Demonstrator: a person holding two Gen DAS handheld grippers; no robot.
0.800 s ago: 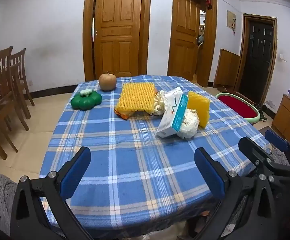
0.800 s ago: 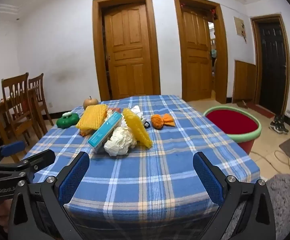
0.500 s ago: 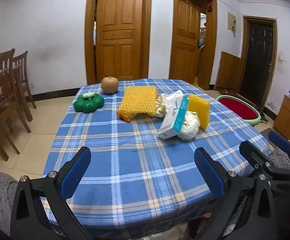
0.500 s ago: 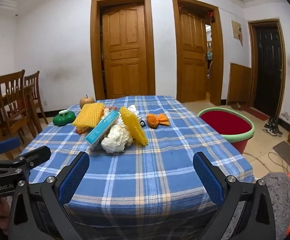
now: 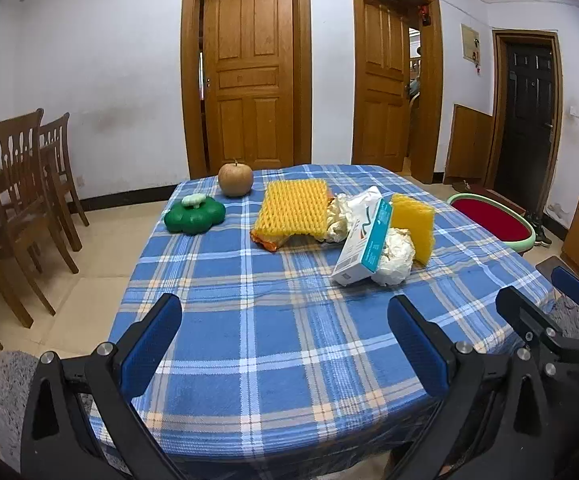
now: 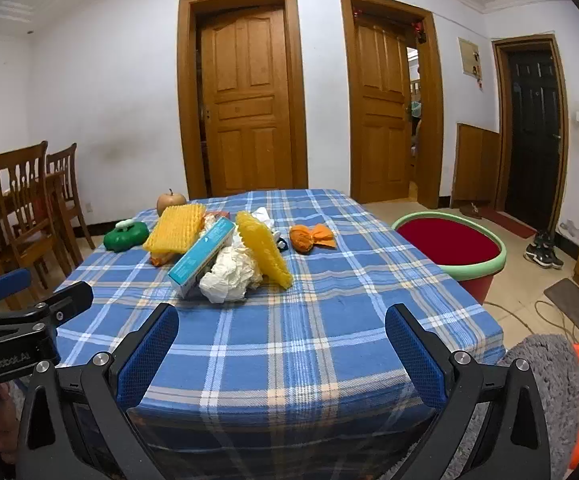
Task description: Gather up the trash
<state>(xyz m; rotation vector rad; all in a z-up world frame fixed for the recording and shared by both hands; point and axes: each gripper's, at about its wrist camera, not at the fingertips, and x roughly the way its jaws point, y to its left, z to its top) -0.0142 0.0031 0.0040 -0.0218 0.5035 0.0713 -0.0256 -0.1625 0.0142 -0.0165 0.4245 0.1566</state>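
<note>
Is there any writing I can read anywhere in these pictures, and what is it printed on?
"GenRobot.AI" (hard to make out): on the black body of the left gripper, seen at the left edge of the right wrist view.
Tissue box: a dark swirl mark and some print, too small to read.
Wall panel beside the dark door: small stickers, too blurred to read.
No other writing shows.
</note>
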